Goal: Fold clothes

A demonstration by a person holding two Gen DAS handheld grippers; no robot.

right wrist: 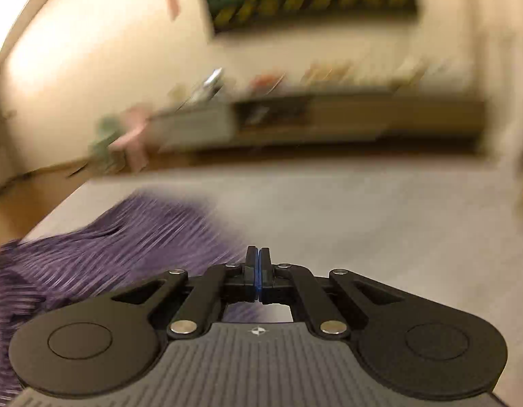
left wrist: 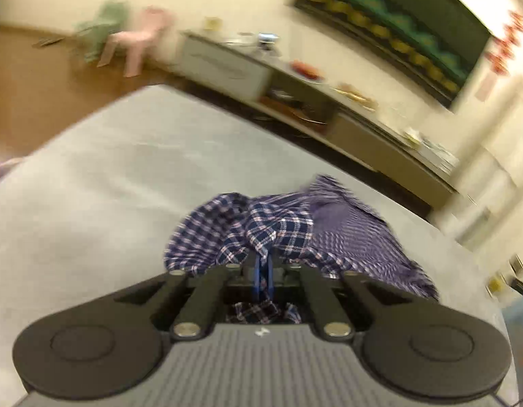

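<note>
**Plaid garment bunched in the left fingers on a grey bed**

The left gripper (left wrist: 263, 268) has its blue-padded fingers (left wrist: 257, 271) closed on a fold of the plaid shirt (left wrist: 261, 230), a navy, white and pink check. The cloth is crumpled in a heap directly ahead at 12 o'clock, spreading toward 2 o'clock, and a scrap of it shows below the fingers inside the linkage. The right gripper (right wrist: 258, 271) has its fingers pressed together with nothing visible between them; the shirt (right wrist: 101, 247) lies as a blurred purple mass from 9 to 11 o'clock of that view, just beside the fingertips, though the blur hides whether it touches them.

The shirt rests on a grey bed (left wrist: 108, 176) whose surface is bare to the left gripper's 9 to 11 o'clock and to the right gripper's 12 to 3 o'clock. The bed's far edge curves across the left view, with wooden floor (left wrist: 30, 78) beyond it. Past the edge, well apart from the cloth, stands a long low cabinet (left wrist: 227, 64) with cluttered small items on top, blurred beyond naming. A pink chair (left wrist: 139, 40) and a green chair (left wrist: 101, 23) stand on the floor at 11 o'clock. A dark framed picture (left wrist: 390, 23) hangs on the cream wall at 1 o'clock.
</note>
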